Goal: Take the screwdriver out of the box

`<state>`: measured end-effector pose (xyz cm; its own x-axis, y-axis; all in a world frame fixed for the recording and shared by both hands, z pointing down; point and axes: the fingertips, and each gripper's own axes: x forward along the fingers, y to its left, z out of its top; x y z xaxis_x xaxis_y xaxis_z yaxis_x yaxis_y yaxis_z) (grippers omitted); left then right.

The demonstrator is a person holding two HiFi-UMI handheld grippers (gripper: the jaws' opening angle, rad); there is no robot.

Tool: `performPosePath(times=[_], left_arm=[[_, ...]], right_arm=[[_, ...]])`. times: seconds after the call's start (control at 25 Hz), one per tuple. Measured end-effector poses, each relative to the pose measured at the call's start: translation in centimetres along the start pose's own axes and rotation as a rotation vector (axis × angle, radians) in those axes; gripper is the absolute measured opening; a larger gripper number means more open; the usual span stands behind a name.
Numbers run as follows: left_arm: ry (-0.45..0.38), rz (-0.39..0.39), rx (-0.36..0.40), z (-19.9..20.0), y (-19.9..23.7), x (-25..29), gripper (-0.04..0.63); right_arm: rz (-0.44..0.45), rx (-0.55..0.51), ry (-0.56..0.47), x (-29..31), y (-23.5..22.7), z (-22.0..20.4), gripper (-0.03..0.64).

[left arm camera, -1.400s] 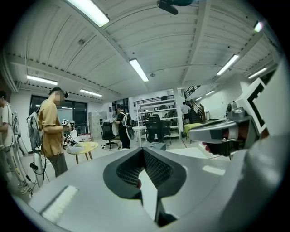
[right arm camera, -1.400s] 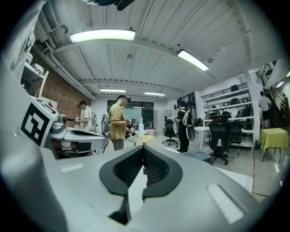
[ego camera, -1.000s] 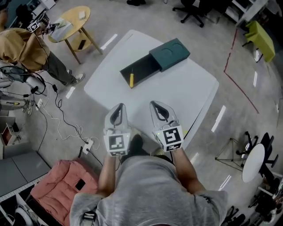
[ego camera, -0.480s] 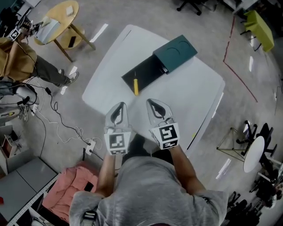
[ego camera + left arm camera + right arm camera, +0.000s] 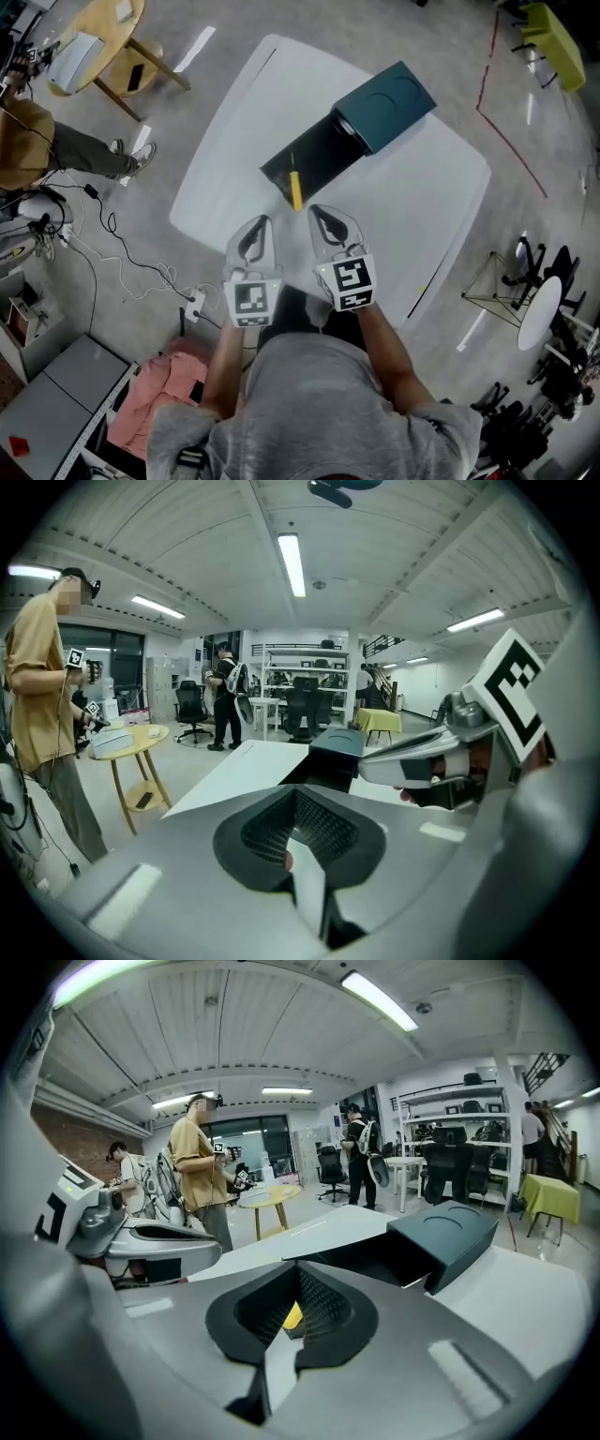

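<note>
A dark green box (image 5: pixel 386 105) lies on the white table (image 5: pixel 422 206), with its black drawer tray (image 5: pixel 314 161) pulled out toward me. The yellow-handled screwdriver (image 5: pixel 295 190) rests in the tray's near end. My left gripper (image 5: pixel 261 223) and right gripper (image 5: pixel 317 212) hover side by side just short of the tray, both shut and holding nothing. In the right gripper view the screwdriver (image 5: pixel 293 1315) shows yellow just past the closed jaws (image 5: pixel 300 1283), with the box (image 5: pixel 441 1230) beyond. The left gripper view shows its closed jaws (image 5: pixel 296 799) and the box (image 5: pixel 336 746) ahead.
A round wooden side table (image 5: pixel 94 42) stands on the floor at the left, and a person in a tan top (image 5: pixel 28 141) is beside it. Cables and a power strip (image 5: pixel 192 302) lie near the table's left edge. A pink cloth (image 5: pixel 159 389) is behind me on the left.
Both grippers have moved forward and down toward the open drawer. The screwdriver and box now sit much closer to the fingertips. Both jaws stayed shut.
</note>
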<state>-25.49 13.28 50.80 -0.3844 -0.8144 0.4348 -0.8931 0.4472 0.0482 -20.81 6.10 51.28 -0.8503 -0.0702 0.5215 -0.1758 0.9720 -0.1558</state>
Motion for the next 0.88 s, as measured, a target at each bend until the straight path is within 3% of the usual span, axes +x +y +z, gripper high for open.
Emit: performPosePath(times=[0.4, 0.72, 0.88], left_arm=[[0.064, -0.026, -0.016, -1.9, 1.8, 2.9, 0.011], [0.078, -0.019, -0.025, -2.2, 2.7, 4.2, 0.011], [0.09, -0.013, -0.033, -2.4, 3.2, 4.5, 0.011]], right_arm=[[-0.018, 0.14, 0.1, 4.4, -1.1, -1.9, 0.014], [0.007, 0.25, 0.232, 7.5, -1.2, -4.4, 0.194], [0.003, 0.248, 0.291, 8.2, -0.9, -5.3, 0.195]])
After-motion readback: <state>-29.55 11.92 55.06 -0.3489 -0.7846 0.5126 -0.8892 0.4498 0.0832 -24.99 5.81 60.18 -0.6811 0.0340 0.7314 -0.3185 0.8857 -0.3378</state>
